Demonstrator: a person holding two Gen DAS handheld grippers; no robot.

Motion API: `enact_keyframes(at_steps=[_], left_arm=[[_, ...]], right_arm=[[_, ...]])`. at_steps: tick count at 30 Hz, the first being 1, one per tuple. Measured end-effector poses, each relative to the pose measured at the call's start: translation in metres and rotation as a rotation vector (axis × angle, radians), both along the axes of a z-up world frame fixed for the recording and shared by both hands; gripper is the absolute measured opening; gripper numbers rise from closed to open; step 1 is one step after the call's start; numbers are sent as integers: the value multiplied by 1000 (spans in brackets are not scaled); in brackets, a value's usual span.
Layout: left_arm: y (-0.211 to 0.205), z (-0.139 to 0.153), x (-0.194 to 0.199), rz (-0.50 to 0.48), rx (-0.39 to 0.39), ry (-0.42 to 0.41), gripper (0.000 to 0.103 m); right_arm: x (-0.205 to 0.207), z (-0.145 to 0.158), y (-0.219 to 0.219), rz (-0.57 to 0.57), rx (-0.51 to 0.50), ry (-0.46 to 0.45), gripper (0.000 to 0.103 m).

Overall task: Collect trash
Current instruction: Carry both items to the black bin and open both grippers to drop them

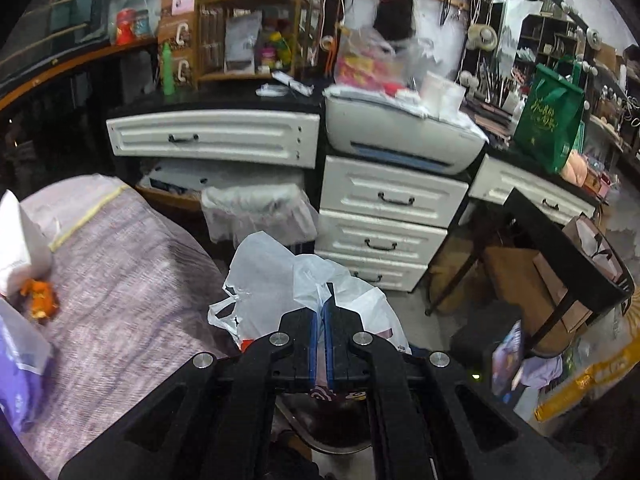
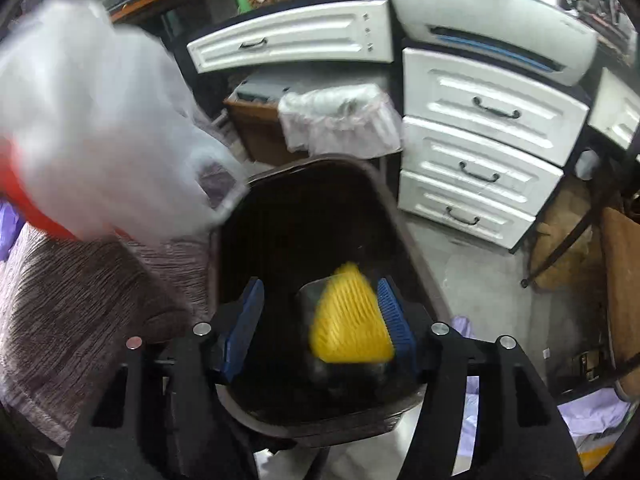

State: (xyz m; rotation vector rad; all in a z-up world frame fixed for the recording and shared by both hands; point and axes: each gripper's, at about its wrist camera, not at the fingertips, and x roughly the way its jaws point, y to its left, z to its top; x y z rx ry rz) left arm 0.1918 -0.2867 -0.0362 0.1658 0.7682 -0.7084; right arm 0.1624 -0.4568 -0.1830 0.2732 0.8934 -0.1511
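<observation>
So the yellow mesh piece (image 2: 350, 318) (looks like a ribbed foam net, blurry) sits between the pads of the right tool (image 2: 320, 320), up against the right-side blue pad, with a gap to the left pad, so that tool is spread apart and not clamping it. Directly underneath is the dark trash bin (image 2: 404, 220), its mouth wide open below the tool. The left tool (image 1: 320, 312) is closed tight on a white plastic bag (image 1: 272, 280), pinching a bunched bit of it between the blue pads; something orange-red shows through the bag low down, can't tell what it is. In the right wrist view the same bag shows up as a big blurred white shape at the upper left, next to the bin's rim. To the left of all that is a bed with a purplish-grey cover (image 1: 120, 280), with a small orange thing (image 1: 40, 300) lying on it. Behind the bin there's a second bin with a clear liner (image 2: 340, 120), then the white drawers (image 2: 480, 148) and a printer (image 1: 400, 136) on the desk (image 1: 224, 98).
</observation>
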Motion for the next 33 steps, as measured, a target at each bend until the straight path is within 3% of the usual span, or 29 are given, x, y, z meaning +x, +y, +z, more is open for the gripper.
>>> enact_keyframes(at_steps=[14, 23, 24, 25, 27, 33], left_arm=[[-48, -108, 9, -36, 162, 126, 4], [-65, -141, 10, -61, 228, 148, 8], [-65, -142, 10, -61, 229, 153, 16], [-64, -142, 10, -59, 226, 151, 36], [-60, -136, 7, -46, 213, 122, 64], [-50, -115, -2, -34, 182, 78, 69]], right_arm=[[-52, 0, -50, -152, -73, 7, 62], [-61, 4, -63, -192, -96, -12, 63], [-62, 4, -63, -195, -101, -14, 63], [-61, 5, -63, -196, -107, -16, 63], [-61, 7, -63, -200, -122, -23, 63], [-64, 21, -59, -196, -144, -50, 63]])
